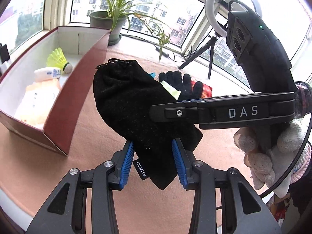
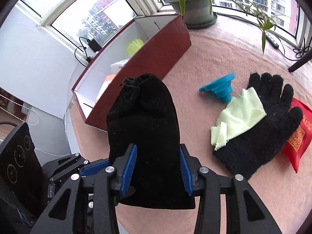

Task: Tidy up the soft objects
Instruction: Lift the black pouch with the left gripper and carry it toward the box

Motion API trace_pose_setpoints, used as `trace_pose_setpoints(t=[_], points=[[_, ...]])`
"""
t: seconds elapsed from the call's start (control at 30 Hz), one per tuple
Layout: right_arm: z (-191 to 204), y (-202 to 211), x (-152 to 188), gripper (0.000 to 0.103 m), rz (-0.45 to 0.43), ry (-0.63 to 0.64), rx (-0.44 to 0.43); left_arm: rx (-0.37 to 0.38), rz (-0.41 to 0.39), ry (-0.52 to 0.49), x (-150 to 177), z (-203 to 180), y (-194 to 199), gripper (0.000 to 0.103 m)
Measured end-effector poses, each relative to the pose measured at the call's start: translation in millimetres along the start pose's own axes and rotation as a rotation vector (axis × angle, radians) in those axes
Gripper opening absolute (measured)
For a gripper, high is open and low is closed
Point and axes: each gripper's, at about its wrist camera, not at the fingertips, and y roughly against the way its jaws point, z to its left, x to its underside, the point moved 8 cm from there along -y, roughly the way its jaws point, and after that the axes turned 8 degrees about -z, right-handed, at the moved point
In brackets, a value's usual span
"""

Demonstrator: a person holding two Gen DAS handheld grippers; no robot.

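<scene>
Black velvet pouch (image 1: 134, 105) hangs above the pink table (image 1: 87, 146), pinched at its closed end by both the left tool (image 1: 153, 157) and right tool (image 2: 158, 162), beside the red box (image 1: 78, 97) and black glove (image 2: 259, 128).

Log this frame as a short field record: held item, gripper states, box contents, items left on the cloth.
held item: black velvet drawstring pouch, off the table
left hand-held gripper: shut on pouch
right hand-held gripper: shut on pouch
box: open maroon cardboard box holding a yellow shuttlecock
left on cloth: black knit glove, pale green wiping cloth, blue collapsible funnel, red packet
</scene>
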Motion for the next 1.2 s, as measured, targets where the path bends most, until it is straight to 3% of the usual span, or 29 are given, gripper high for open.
trace_pose_setpoints(t=[0.3, 0.57, 0.87, 1.2], points=[[50, 19, -48, 0.039, -0.081, 0.059, -0.008, 0.008, -0.095, -0.008, -44, 24, 42, 0.039], [100, -11, -85, 0.040, -0.092, 0.110, -0.042, -0.050, -0.138, 0.021, -65, 79, 66, 0.039], [129, -56, -107, 0.039, -0.069, 0.118, -0.059, -0.105, -0.127, 0.073, -76, 141, 62, 0.039], [136, -96, -118, 0.039, -0.045, 0.120, -0.015, -0.158, -0.079, 0.085, -79, 176, 40, 0.039]])
